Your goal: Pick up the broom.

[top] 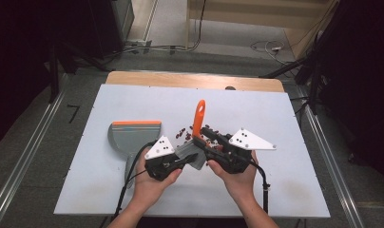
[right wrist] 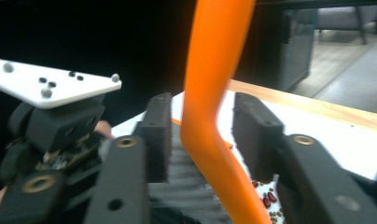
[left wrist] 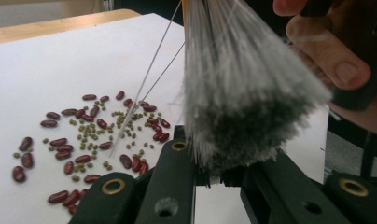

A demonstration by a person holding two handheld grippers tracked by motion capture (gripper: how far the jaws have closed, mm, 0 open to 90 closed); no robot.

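A white surface (top: 285,190) lies wide and bare along its left, right and near margins, with a wooden edge at the far side. No writing is readable. A grey dustpan (top: 133,135) with an orange lip lies left of centre. Red beans and small green ones (left wrist: 91,135) are scattered mid-surface. Above them, a brush (top: 198,124) with an orange handle and grey bristles stands raised. The left gripper (top: 183,163) has its fingers pinching the bristle head. The right gripper (right wrist: 203,135) has its fingers spread either side of the handle, apart from it.
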